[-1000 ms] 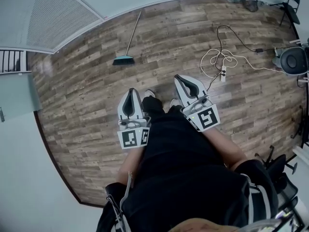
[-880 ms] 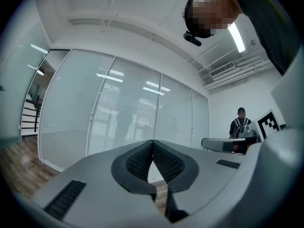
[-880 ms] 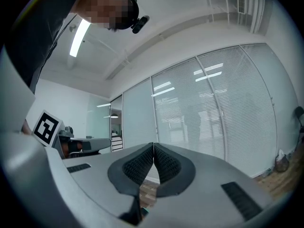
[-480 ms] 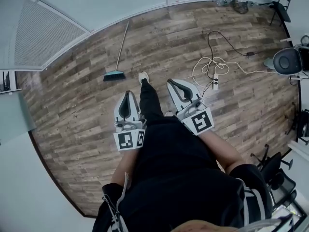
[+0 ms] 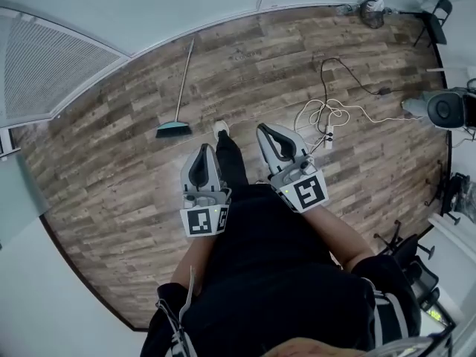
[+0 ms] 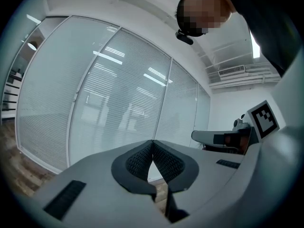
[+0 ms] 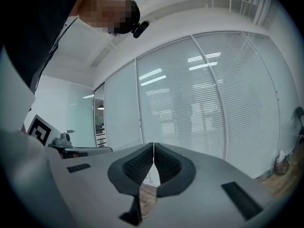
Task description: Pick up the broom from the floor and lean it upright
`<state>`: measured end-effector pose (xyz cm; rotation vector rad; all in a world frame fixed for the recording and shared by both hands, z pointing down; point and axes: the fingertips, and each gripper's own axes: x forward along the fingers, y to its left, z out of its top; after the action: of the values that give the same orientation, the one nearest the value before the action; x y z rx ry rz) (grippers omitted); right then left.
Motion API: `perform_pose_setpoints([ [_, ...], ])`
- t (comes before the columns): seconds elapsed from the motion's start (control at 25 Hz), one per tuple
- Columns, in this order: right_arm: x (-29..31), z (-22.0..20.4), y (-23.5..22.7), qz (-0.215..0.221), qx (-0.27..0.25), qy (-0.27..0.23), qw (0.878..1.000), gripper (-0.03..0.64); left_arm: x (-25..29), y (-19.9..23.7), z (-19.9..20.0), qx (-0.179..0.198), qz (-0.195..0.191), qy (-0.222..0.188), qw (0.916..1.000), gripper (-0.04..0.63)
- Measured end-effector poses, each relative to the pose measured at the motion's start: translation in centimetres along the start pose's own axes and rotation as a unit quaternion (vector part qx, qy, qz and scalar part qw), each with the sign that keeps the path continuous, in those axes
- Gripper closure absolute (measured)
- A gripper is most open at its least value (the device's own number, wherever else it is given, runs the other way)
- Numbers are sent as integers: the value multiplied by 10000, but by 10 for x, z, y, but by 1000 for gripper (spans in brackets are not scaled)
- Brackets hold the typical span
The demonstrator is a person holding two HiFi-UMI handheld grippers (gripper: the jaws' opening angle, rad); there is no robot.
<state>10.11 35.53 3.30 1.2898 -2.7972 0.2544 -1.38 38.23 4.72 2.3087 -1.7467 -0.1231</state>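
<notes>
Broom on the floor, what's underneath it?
Only wooden floor shows around the broom, which lies flat near the glass wall. The strip right beneath its teal head and handle is covered.

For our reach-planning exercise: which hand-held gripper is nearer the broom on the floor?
Left. In the head view, the left hand-held gripper is just right of the broom; the right hand-held gripper is farther right, beyond the person's leg.

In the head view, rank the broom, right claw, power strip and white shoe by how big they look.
Largest: right claw, though nearness inflates it.
Next: broom, similarly long but thinner.
Smallest: white shoe and power strip, alike, unranked.
</notes>
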Motion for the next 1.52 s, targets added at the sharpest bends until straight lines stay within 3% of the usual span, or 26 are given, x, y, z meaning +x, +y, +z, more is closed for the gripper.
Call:
perform_pose_setpoints([
  [0.28, 90, -8, -8, 319, -129, 452, 9984, 597, 45, 78, 12, -106, 384, 16, 9992, 577],
  [0.48, 126, -2, -10, 359, -198, 475, 9980, 597, 64, 114, 21, -51, 453, -37, 9990, 577],
  [0.72, 145, -10, -23, 331, -138, 596, 9976, 597, 79, 134, 22, 27, 403, 48, 9992, 577],
  [0.92, 155, -22, -49, 182, 300, 601, 9976, 597, 91, 148, 18, 233, 614, 197, 9976, 577],
  [1.08, 158, -23, -62, 231, 243, 497, 9982, 597, 95, 159, 13, 320, 825, 347, 9955, 577],
  [1.28, 187, -34, -75, 314, 205, 250, 9990, 597, 124, 168, -29, 532, 789, 609, 9936, 577],
  [1.44, 209, -44, -80, 363, -247, -43, 9990, 597, 142, 190, -90, 559, 820, 1005, 9900, 577],
  [1.52, 219, -61, -80, 412, -399, -116, 9983, 597, 151, 204, -129, 805, 715, 1158, 9874, 577],
])
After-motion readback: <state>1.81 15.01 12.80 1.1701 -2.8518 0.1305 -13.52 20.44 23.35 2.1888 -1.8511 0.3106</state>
